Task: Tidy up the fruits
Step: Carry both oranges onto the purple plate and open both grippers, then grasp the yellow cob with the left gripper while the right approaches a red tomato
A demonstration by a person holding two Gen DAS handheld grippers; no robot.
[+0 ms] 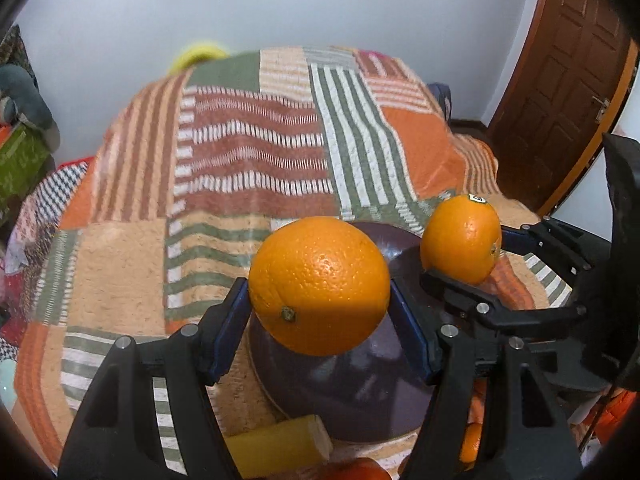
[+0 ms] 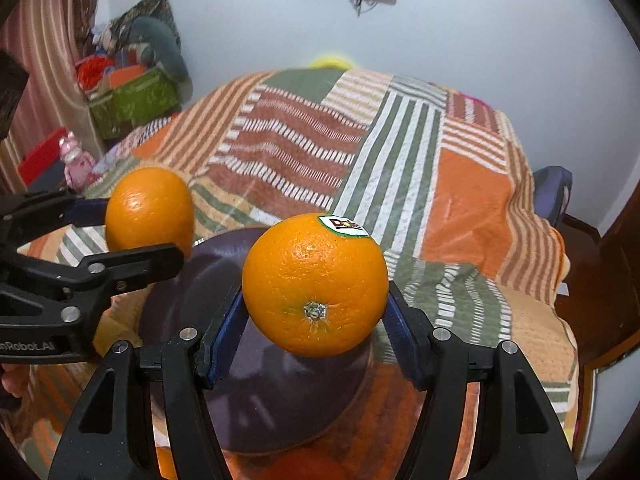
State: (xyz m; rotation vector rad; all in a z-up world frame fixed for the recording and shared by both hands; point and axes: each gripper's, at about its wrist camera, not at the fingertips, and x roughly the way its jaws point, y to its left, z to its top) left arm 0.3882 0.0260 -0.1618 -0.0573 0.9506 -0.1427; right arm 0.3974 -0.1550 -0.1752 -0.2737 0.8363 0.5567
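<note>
Two oranges hang in the air above a dark purple plate (image 1: 360, 408) that sits on a striped patchwork blanket (image 1: 256, 152). The left gripper (image 1: 320, 300) is clamped on a plain orange (image 1: 319, 285), its blue pads (image 1: 228, 320) pressing the fruit's two flanks, stem end turned toward the camera. The right gripper (image 2: 314, 312) is likewise closed around a stickered orange (image 2: 315, 285), held over the plate's near half, with the plain orange up and to the left of it, also over the plate.

Both fruits look firm and fairly heavy for their size, with a pebbled, slightly waxy rind that gives some grip but could roll between flat pads; the sensible hold is the one in use, across the widest girth, squeezed enough to stop slipping yet not so hard as to bruise the peel. Set down on the smooth plate, a round orange will probably roll (a low, gentle release near the plate's middle seems wise).

The sticker (image 2: 344, 226) on the right-hand orange reads "Dole", partly cut off by the curve of the fruit. On the left gripper's body, seen from the right wrist, part of a printed word reads "nRobot.AI". A yellow block (image 1: 280, 444) lies just beside the plate's near rim, and more orange fruit shows dimly below the plate's near edge.
</note>
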